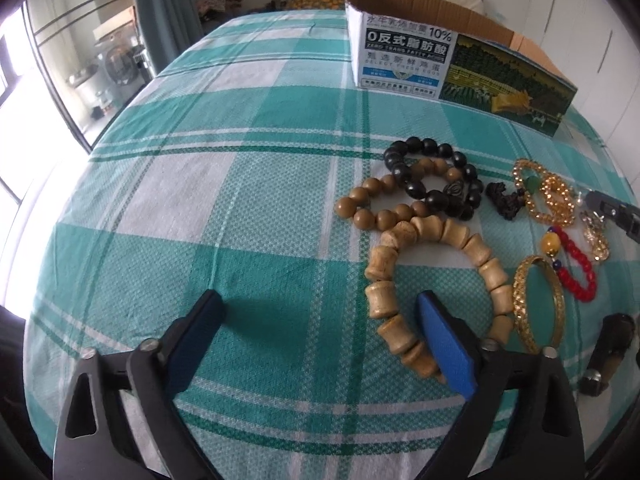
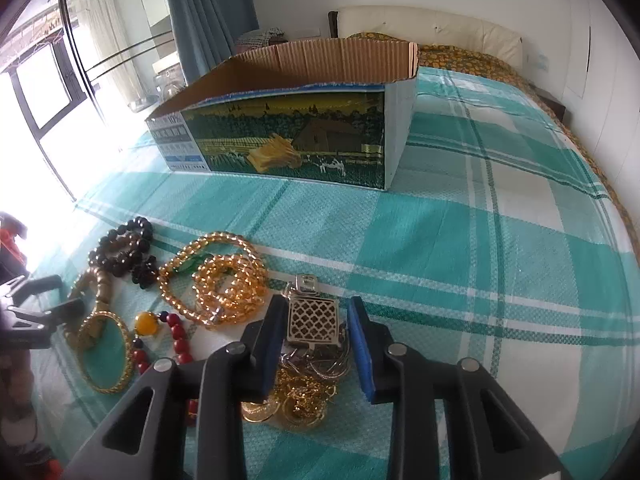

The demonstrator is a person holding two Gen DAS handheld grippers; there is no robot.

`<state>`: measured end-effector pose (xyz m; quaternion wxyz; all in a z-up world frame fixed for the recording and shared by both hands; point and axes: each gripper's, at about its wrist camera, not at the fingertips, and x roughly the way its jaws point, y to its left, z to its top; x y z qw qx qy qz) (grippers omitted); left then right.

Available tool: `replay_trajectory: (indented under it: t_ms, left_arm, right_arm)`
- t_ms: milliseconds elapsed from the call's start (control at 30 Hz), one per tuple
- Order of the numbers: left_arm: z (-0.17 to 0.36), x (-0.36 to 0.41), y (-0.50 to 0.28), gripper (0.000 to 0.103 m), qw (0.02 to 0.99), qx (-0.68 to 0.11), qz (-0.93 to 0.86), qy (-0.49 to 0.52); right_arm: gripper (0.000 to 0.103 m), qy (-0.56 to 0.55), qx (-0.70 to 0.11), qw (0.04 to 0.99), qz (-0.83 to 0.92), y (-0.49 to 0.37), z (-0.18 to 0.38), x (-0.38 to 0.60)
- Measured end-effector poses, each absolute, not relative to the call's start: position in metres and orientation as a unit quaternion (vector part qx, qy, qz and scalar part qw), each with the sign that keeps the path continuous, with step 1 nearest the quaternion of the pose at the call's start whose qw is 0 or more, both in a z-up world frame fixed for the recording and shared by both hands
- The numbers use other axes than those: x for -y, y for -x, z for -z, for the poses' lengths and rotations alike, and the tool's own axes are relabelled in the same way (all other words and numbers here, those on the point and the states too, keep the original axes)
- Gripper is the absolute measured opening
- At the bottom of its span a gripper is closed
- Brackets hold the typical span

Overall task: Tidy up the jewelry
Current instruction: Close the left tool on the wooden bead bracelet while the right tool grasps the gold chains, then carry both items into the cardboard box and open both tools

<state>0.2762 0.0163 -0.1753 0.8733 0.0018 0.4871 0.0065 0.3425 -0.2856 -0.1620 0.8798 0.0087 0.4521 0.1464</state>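
Note:
My left gripper (image 1: 322, 312) stands open low over the checked cloth. Its right finger (image 1: 444, 344) overlaps the near arc of a pale wooden barrel-bead bracelet (image 1: 378, 272), whose left side lies between the jaws, untouched. Behind it lie a tan round-bead bracelet (image 1: 362, 196) and a black bead bracelet (image 1: 404, 156). In the right wrist view, my right gripper (image 2: 314, 318) is shut on a square silver lattice pendant (image 2: 312, 314), with the blue pads against its sides. Silver chain and a heap of gold chain (image 2: 298, 400) lie beneath.
An open cardboard box (image 2: 288, 140) with a farm picture stands on the bed behind the jewelry. Amber bead strands (image 2: 224, 276), a gold bangle (image 2: 124, 368) and a red bead bracelet (image 2: 180, 340) lie to the left. Teal checked bedspread (image 2: 500, 280) stretches to the right.

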Motion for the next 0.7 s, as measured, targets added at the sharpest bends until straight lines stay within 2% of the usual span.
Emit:
replay_trajectory:
  t_ms: [33, 67, 100, 333, 700]
  left_arm:
    - [0.172, -0.014, -0.273, 0.061, 0.877, -0.48, 0.005, -0.005]
    - [0.17, -0.012, -0.272, 0.034, 0.878, -0.479, 0.02, -0.005]
    - [0.169, -0.011, -0.271, 0.014, 0.877, -0.48, 0.029, -0.006]
    - [0.152, -0.015, -0.269, 0.012, 0.875, -0.475, 0.081, 0.039]
    - [0.052, -0.011, -0.303, 0.012, 0.883, -0.44, 0.155, 0.058]
  right_arm:
    - [0.029, -0.019, -0.451, 0.88, -0.146, -0.341, 0.155, 0.289]
    - [0.029, -0.029, -0.449, 0.881, -0.147, -0.34, 0.149, 0.293]
    - [0.029, -0.038, -0.447, 0.881, -0.149, -0.338, 0.141, 0.297]
    - [0.029, -0.065, -0.437, 0.882, -0.163, -0.33, 0.091, 0.306]
    - [0.029, -0.073, -0.419, 0.887, -0.182, -0.34, 0.032, 0.299]
